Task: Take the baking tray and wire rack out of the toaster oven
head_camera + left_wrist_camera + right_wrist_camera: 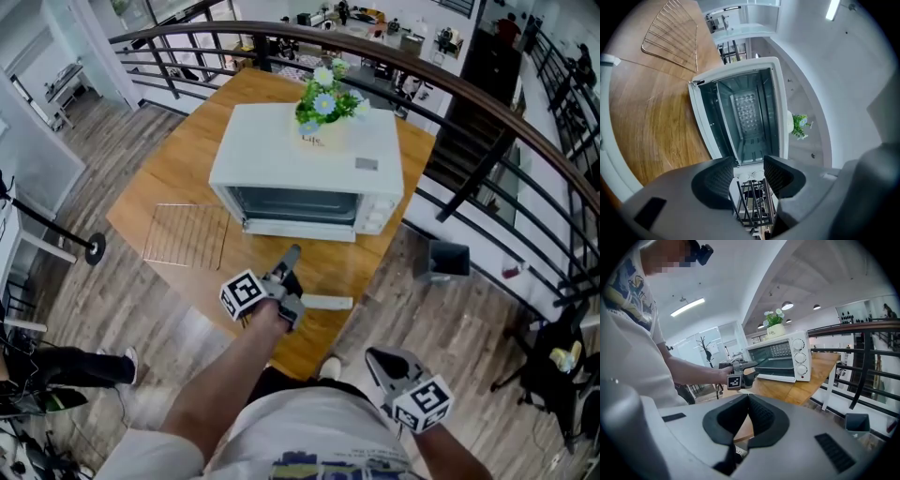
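Far left on the surface point(173, 173): wire rack point(186, 234), lying flat, already out, just beside the toaster oven point(281, 150) near its left front corner. Nothing more owed there, going by the task.

Next along: left tongs point(290, 255), spread, nothing between the pads, pointing nearly level at the oven's front, close to the lowered door point(298, 204) and apparently just short of touching it. Rolled onto one side, judging from their own view, with wood to the left of that picture and ceiling to the right. Jaws therefore one above the other, well suited to a thin flat lip.

Centre: oven with door dropped open, mouth toward the person, potted flowers point(323, 98) on top. No baking tray anywhere on the surface; presumably still inside, low in the cavity point(750, 131), though not to be told apart from the dark floor there. If so, straight ahead of the left tongs, on the very line of their reach, long axis across the mouth from side to side, near long edge facing the tips. Calls for a pinch on that front lip, then a straight pull back toward the body, clear over the door.

Far right: right tongs point(377, 358), pressed together and empty, low by the person's hip, well apart from the oven. Left tongs plainly the nearer, hence the likely pair for the tray.
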